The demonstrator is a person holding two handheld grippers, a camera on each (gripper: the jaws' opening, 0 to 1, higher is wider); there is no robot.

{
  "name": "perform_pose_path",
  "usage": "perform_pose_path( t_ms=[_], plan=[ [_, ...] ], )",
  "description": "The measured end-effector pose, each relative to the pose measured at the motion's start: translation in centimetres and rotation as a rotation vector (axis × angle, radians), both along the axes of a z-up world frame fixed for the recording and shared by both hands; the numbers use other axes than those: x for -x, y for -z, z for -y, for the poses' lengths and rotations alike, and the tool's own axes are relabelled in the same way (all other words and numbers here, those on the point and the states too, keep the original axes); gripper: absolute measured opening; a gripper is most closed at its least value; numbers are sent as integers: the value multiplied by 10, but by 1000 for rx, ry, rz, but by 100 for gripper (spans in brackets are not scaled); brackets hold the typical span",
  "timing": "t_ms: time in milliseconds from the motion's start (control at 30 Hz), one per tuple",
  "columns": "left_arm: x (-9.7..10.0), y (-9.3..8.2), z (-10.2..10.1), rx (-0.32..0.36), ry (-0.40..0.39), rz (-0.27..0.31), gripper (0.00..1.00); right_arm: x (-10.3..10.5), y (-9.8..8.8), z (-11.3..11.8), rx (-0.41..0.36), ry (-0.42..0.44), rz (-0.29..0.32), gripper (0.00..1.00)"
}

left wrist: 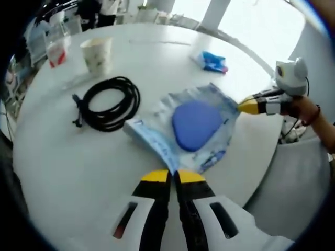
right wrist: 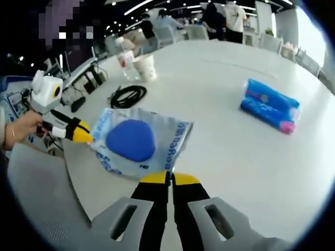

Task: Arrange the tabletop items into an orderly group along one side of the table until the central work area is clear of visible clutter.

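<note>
A clear printed plastic bag (left wrist: 212, 98) holding a blue rounded pad (left wrist: 194, 124) lies near the white table's edge (left wrist: 68, 167). My left gripper (left wrist: 172, 175) is shut, its yellow tips pinching the bag's near corner. My right gripper (left wrist: 242, 106) comes in from the right and grips the bag's far corner. In the right gripper view the bag (right wrist: 174, 137) and pad (right wrist: 131, 139) lie just ahead of my right gripper (right wrist: 170, 179), shut on the near edge. My left gripper (right wrist: 86, 137), held by a hand, pinches the left corner.
A coiled black cable (left wrist: 108, 103) (right wrist: 127, 95), a paper cup (left wrist: 97, 54) (right wrist: 146, 67) and a clear cup (left wrist: 56, 48) (right wrist: 125, 61) stand farther in. A blue tissue packet (left wrist: 212, 61) (right wrist: 269, 104) lies apart. A grey chair (right wrist: 42, 198) sits by the table edge.
</note>
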State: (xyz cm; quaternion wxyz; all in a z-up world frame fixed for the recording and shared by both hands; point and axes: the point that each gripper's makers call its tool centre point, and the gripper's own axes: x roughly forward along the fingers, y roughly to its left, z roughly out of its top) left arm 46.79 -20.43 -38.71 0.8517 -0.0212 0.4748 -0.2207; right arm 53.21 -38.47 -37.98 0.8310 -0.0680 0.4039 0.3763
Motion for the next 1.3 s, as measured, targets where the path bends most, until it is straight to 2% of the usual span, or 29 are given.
perform_pose_path(
  t_ms=[67,133,233,333,500,567,900,1133,1300],
  plan=[
    [-1,-2,0,0,1,8,1,1,-1,1,-5,10,-13,1],
    [-6,-8,3,29,-4,39,0,1,-2,4,4,29,-23,1],
    [-7,-13,6,40,-9,34,0,1,-5,7,15,36,-19,1],
    [-9,-17,5,-22,33,74,0,1,-10,7,-2,57,-30,1],
    [-17,-28,5,-60,53,108,0,1,-17,9,-20,71,-30,1],
    [-20,-30,6,-54,50,108,0,0,-20,11,-30,89,-35,1],
    [-45,-51,9,-49,62,167,0,-15,-44,18,-99,164,13,1],
    [-66,-68,9,-59,83,210,0,-28,-61,17,-103,163,55,1],
    [-89,-78,4,-80,70,250,0,-46,-72,12,-110,159,75,1]
  ],
)
